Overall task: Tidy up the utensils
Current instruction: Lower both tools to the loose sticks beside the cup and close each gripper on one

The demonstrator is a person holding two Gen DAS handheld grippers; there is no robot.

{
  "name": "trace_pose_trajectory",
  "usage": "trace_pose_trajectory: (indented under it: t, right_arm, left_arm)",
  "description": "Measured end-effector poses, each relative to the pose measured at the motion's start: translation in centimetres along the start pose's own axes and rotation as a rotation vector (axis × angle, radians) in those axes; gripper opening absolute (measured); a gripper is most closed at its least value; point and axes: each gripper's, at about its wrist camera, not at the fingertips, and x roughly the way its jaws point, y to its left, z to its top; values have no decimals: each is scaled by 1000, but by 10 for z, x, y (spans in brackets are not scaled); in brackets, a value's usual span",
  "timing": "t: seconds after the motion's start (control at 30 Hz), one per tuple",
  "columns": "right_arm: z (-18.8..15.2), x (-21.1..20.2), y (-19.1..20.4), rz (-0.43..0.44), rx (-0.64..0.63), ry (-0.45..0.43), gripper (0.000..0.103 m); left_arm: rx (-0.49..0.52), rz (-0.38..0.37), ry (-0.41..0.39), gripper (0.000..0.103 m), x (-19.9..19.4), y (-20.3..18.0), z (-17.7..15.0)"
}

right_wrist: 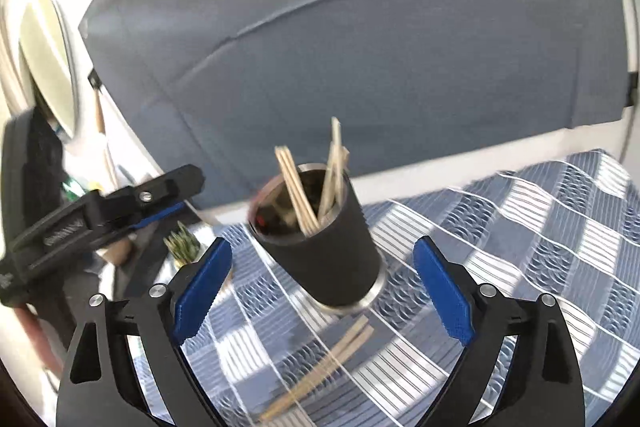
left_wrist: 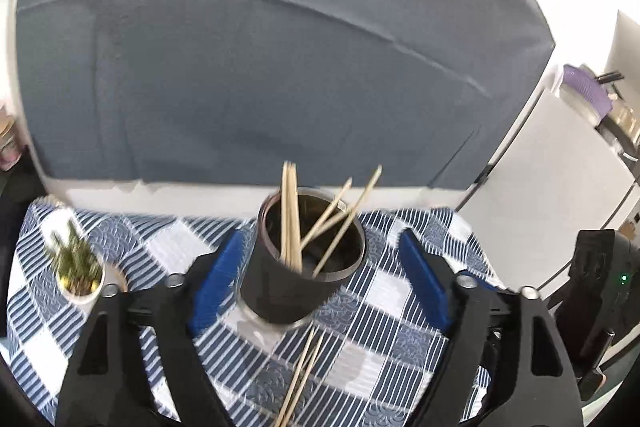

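Observation:
A black cup with a steel rim (left_wrist: 298, 267) stands on the blue checked tablecloth (left_wrist: 380, 347) and holds several wooden chopsticks (left_wrist: 290, 219). A pair of chopsticks (left_wrist: 300, 379) lies on the cloth just in front of the cup. My left gripper (left_wrist: 320, 267) is open, its blue pads on either side of the cup, not touching. In the right wrist view the same cup (right_wrist: 324, 247) holds chopsticks (right_wrist: 298, 191), and the loose pair (right_wrist: 320, 367) lies before it. My right gripper (right_wrist: 324, 291) is open and empty around the cup. The left gripper (right_wrist: 100, 215) shows at the left.
A small potted plant (left_wrist: 78, 267) stands on the cloth at the left; it also shows in the right wrist view (right_wrist: 184, 247). A grey-blue sofa back (left_wrist: 280, 67) rises behind the table. White cabinets with kitchenware (left_wrist: 588, 99) are at the right.

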Motion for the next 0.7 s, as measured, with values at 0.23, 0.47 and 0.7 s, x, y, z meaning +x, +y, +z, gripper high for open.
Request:
trace_pose_trajectory:
  t: [0.23,0.47,0.7]
  right_arm:
    - [-51,-11,-11,-83,-70,107,91]
    - [-106,2,-38,-163,-67,254,91]
    - [-151,21,-59,-218,-33,360,91]
  left_arm:
    - [27,136,68,96,-2,6,-54]
    - [-76,189,237,96,18,44,-121]
    - [-115,259,341,96,32,67,-170]
